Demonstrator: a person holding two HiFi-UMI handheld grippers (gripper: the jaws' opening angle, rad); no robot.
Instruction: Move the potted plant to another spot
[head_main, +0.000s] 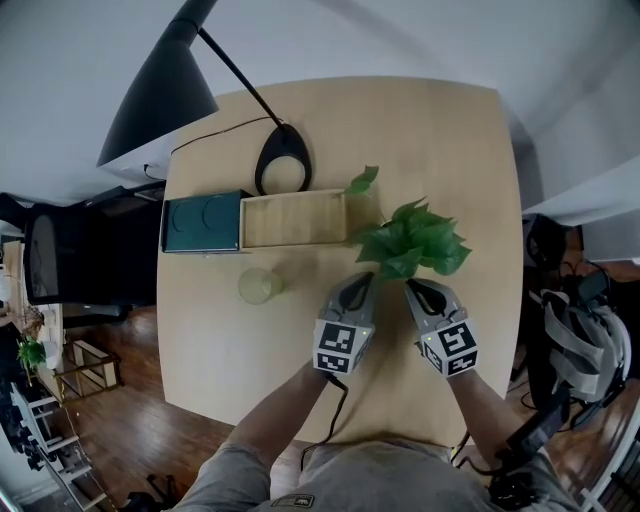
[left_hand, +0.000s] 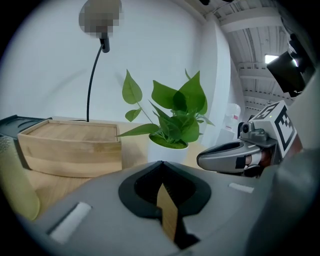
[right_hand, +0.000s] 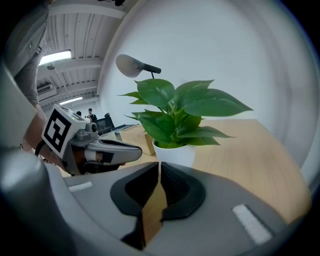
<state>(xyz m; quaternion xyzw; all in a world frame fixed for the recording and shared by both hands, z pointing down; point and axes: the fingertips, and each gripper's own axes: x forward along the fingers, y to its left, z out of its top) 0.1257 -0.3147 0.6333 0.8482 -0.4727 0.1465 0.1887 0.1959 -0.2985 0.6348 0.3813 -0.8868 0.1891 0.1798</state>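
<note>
The potted plant (head_main: 415, 245) stands on the tabletop (head_main: 440, 140), right of centre, just beyond the right end of the wooden box (head_main: 293, 219). On its near side, the left gripper (head_main: 362, 282) and right gripper (head_main: 414, 288) point at it side by side. Each has its jaws together and holds nothing.

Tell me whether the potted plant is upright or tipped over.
Upright: the potted plant shows a level pot rim, with its leaves rising above it in both gripper views.
</note>
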